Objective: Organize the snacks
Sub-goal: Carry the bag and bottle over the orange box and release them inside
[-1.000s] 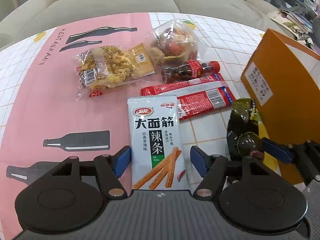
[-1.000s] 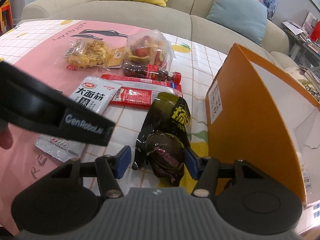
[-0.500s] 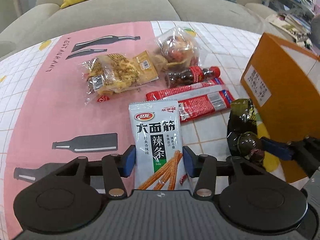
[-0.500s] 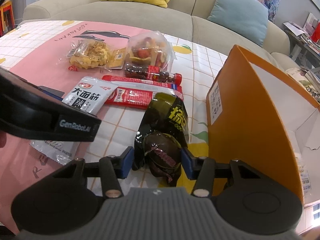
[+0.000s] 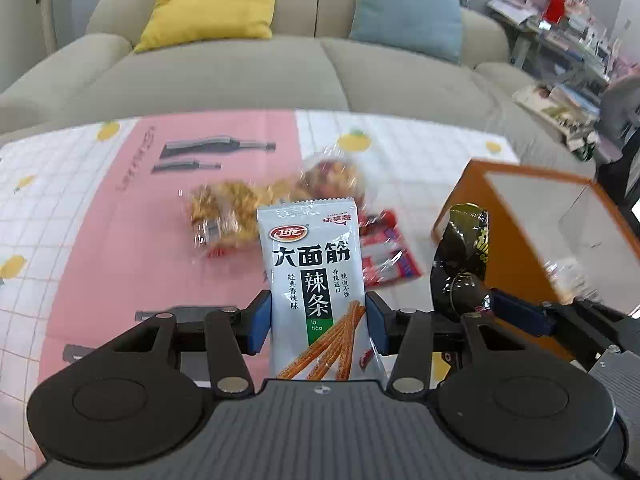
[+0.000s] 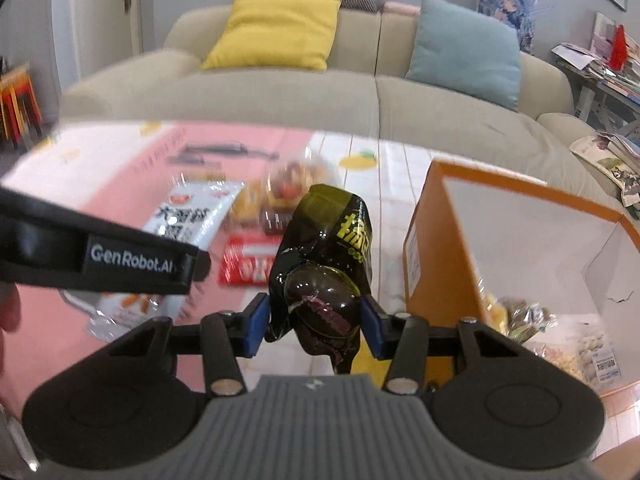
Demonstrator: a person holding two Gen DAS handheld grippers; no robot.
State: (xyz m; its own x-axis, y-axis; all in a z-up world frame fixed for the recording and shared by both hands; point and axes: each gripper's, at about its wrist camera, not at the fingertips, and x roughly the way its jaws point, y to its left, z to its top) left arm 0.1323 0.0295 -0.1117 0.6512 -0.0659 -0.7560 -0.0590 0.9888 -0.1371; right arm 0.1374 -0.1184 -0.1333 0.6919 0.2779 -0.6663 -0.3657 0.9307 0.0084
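Observation:
My left gripper [image 5: 316, 322] is shut on a white latiao snack packet [image 5: 312, 276] and holds it upright above the table. My right gripper [image 6: 314, 324] is shut on a dark green snack bag [image 6: 324, 256], lifted next to the open orange box [image 6: 440, 248]. The green bag [image 5: 460, 256] and the orange box [image 5: 520, 232] also show in the left wrist view. On the table lie a clear bag of yellow snacks [image 5: 228, 212], a clear bag of mixed red snacks [image 5: 332, 176] and red packets [image 5: 388, 256].
The orange box holds several bagged snacks [image 6: 560, 340]. The table has a pink and white checked cloth [image 5: 100, 240]. A beige sofa [image 5: 240, 76] with yellow and blue cushions stands behind the table. A cluttered shelf [image 5: 568, 40] is at the far right.
Both grippers closed on their packets and lifted them off the table. The white packet and the green bag now hang in the air, and both views tilted up toward the sofa.

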